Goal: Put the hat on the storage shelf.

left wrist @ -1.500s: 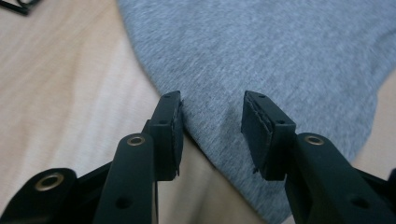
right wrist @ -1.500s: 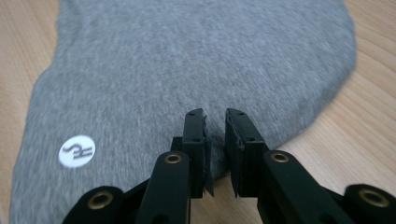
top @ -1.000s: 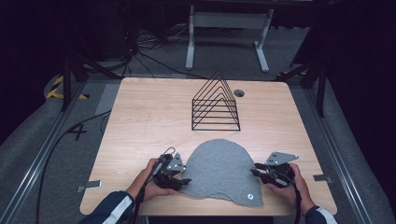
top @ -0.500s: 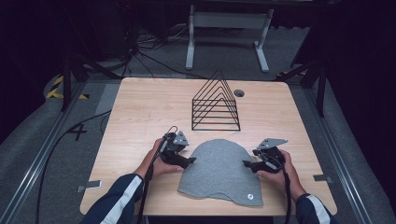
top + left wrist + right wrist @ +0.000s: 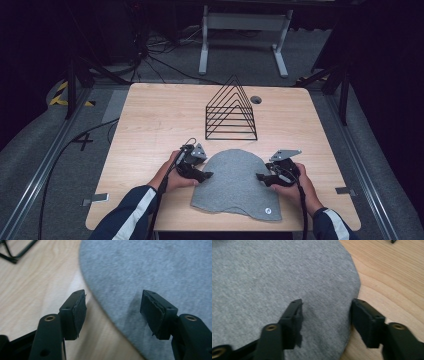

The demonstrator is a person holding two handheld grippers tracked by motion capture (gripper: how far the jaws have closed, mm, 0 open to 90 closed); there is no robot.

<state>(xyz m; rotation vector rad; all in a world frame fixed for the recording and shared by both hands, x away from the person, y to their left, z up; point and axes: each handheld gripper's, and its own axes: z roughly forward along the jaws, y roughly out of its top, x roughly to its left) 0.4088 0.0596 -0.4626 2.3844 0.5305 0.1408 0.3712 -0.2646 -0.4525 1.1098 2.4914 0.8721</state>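
Grey hat [image 5: 236, 181] flat near bench [image 5: 150, 115] front edge, left gripper [image 5: 206, 175] and right gripper [image 5: 261, 177] straddling its side edges, jaws just closing, released.

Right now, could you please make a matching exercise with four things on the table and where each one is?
Things:
1. grey hat
2. wire rack
3. left gripper
4. right gripper

Places:
A. at the hat's right edge, jaws open
B. behind the hat, toward the far edge
C. flat at the near edge, between the grippers
D. at the hat's left edge, jaws open

Pairs: 1-C, 2-B, 3-D, 4-A
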